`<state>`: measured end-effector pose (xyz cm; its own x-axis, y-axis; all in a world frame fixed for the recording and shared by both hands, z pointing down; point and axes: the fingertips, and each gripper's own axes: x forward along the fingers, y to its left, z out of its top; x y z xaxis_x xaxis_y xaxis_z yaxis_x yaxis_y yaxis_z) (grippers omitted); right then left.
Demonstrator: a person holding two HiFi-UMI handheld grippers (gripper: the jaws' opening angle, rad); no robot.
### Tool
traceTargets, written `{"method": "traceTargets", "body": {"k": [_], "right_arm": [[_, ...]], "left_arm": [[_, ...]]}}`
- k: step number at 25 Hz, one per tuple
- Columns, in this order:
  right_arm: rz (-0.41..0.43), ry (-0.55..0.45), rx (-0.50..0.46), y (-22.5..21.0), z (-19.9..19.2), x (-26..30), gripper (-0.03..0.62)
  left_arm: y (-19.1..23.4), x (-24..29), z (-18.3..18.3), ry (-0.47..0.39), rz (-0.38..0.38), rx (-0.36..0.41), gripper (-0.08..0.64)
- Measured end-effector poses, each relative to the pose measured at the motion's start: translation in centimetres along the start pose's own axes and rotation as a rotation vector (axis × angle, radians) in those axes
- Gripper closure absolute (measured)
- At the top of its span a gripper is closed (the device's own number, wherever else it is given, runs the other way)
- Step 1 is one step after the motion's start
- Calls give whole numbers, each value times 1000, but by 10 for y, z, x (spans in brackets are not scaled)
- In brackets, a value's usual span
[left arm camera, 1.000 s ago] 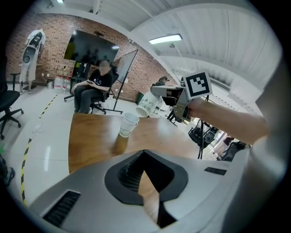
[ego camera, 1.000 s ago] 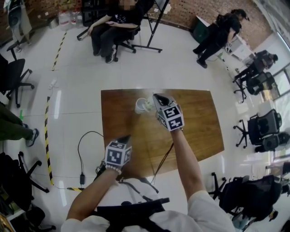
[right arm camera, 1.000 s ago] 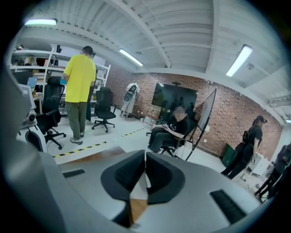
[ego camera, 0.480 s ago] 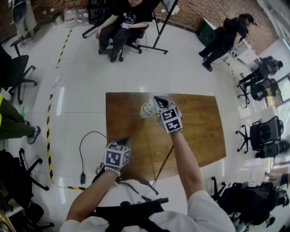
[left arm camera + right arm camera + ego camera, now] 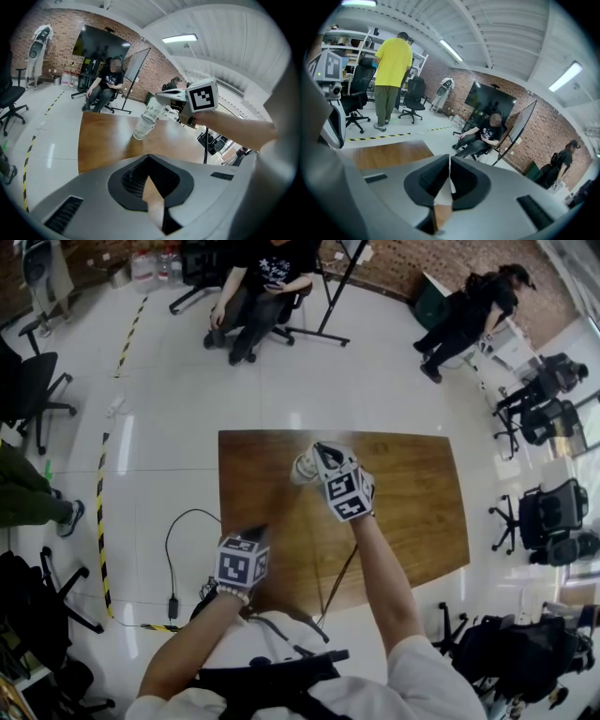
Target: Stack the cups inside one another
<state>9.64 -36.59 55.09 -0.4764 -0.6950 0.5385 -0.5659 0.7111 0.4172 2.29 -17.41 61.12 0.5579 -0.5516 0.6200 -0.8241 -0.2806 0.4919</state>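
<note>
- One wooden table (image 5: 403, 521) is filling the middle of the head view, standing on a pale glossy floor (image 5: 187, 409).
- Three other people are showing around the room. A seated person (image 5: 253, 287) is resting on a chair beyond the table's far edge. A standing person (image 5: 469, 306) is leaning over at the far right. A person in a yellow shirt (image 5: 391, 70) is standing by shelves in the right gripper view.
- One black cable (image 5: 173, 549) is looping on the floor just left of the table.
- Right tongs (image 5: 319, 452) are reaching out over the far left part of the table. They are pinching narrow on the cups' wall, and a thin white sliver is showing between the pads in the right gripper view.
- Left tongs (image 5: 260, 530) are hanging back at the near left edge, well apart from the cups and pointing toward them. Their tips are meeting with nothing between them.
- Cups (image 5: 144, 124) are sitting nested one in another, tilted, hanging from the right tongs. The lower end is coming close to the wood; I cannot tell whether it is touching.
</note>
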Motion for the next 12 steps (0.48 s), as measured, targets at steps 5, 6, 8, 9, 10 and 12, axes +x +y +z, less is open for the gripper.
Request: {"method": "traceTargets", "body": {"k": [5, 6, 8, 9, 10, 12], "right_arm": [[-20, 7, -103, 11, -2, 3, 572], [-27, 5, -117, 12, -3, 3, 572], [-41, 2, -139, 12, -3, 2, 572], [-45, 1, -149, 13, -2, 2, 572], [-48, 0, -156, 13, -1, 2, 572], [-49, 4, -165, 16, -3, 3, 572]], "left_arm": [[2, 1, -3, 9, -1, -8, 563], [2, 1, -4, 12, -3, -8, 563], [2, 1, -5, 9, -2, -10, 563], [3, 0, -5, 8, -1, -12, 563], [4, 0, -6, 8, 0, -14, 563], [4, -1, -6, 9, 1, -17, 563]]}}
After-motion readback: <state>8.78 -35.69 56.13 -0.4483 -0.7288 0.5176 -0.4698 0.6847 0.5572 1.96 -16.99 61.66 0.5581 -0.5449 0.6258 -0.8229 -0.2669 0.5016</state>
